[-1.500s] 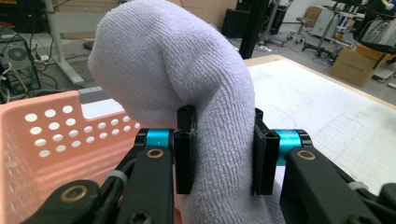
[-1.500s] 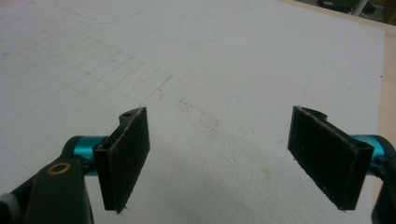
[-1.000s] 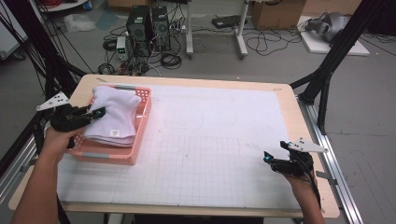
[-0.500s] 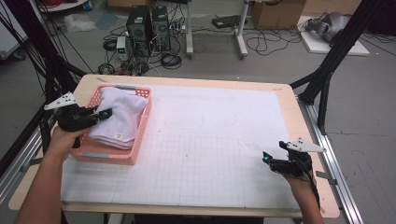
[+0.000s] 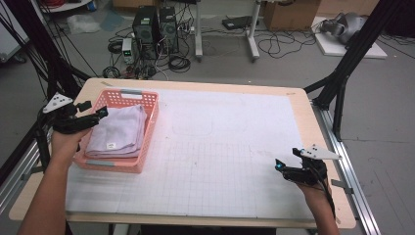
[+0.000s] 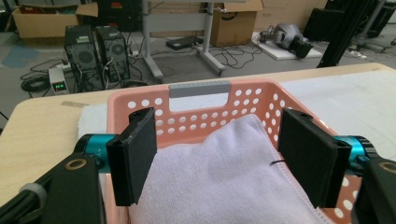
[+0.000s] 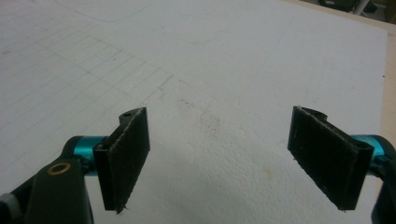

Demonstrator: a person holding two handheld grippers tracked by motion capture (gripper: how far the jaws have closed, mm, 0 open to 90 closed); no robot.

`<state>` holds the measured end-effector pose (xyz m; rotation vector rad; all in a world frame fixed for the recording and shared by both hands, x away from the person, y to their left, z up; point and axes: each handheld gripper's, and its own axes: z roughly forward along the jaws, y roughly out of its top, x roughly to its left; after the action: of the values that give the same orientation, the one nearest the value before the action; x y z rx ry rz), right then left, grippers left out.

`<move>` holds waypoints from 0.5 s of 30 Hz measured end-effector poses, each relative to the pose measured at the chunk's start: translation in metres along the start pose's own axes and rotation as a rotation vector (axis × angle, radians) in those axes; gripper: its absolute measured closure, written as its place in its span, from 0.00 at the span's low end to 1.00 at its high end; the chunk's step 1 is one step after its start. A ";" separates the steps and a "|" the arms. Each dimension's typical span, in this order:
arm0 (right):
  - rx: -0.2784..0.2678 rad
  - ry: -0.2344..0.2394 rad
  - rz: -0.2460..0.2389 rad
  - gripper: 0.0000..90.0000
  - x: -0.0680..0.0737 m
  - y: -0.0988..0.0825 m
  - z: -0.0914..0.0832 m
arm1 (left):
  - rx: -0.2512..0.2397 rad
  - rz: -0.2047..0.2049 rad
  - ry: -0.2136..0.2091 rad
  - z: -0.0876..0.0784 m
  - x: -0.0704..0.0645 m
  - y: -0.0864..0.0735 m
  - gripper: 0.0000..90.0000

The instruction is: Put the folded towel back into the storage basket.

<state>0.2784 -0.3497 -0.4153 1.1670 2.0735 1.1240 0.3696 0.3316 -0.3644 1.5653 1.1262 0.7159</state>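
A pink perforated basket [image 5: 110,164] stands at the table's left, with a folded pale lilac towel [image 5: 120,132] lying flat inside it. My left gripper [image 5: 100,113] hovers at the basket's left rim, pointing in over the towel. Its jaws have just been opening and now stand wide. In the left gripper view the towel [image 6: 219,177] lies between and below the pads [image 6: 135,158] of the left gripper [image 6: 217,154], and the basket's far wall [image 6: 201,100] rises behind. My right gripper [image 5: 280,165] rests low near the table's right front, open, with nothing between its fingers [image 7: 126,158].
A white gridded mat [image 5: 220,147] covers most of the wooden table [image 5: 313,122]. Black frame posts [image 5: 342,83] rise at both table sides. Computer towers [image 5: 154,27], cables and boxes sit on the floor beyond the far edge.
The left jaws opened and let go of the towel, which settled from a bunched heap to lie flat in the basket. The left gripper drew back slightly to the left. The right gripper stayed put.
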 end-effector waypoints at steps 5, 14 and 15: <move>-0.002 0.003 0.001 0.22 0.000 0.000 0.000 | 0.028 -0.007 -0.043 0.007 -0.010 -0.004 0.36; -0.005 -0.003 0.004 0.22 0.000 0.001 -0.001 | -0.063 -0.036 -0.122 0.012 -0.047 -0.002 0.23; -0.011 -0.002 -0.001 0.22 0.000 0.001 0.000 | -0.065 -0.031 -0.126 0.013 -0.053 -0.002 0.22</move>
<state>0.2785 -0.3495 -0.4146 1.1614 2.0640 1.1322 0.3598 0.2784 -0.3652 1.5132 1.0225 0.6186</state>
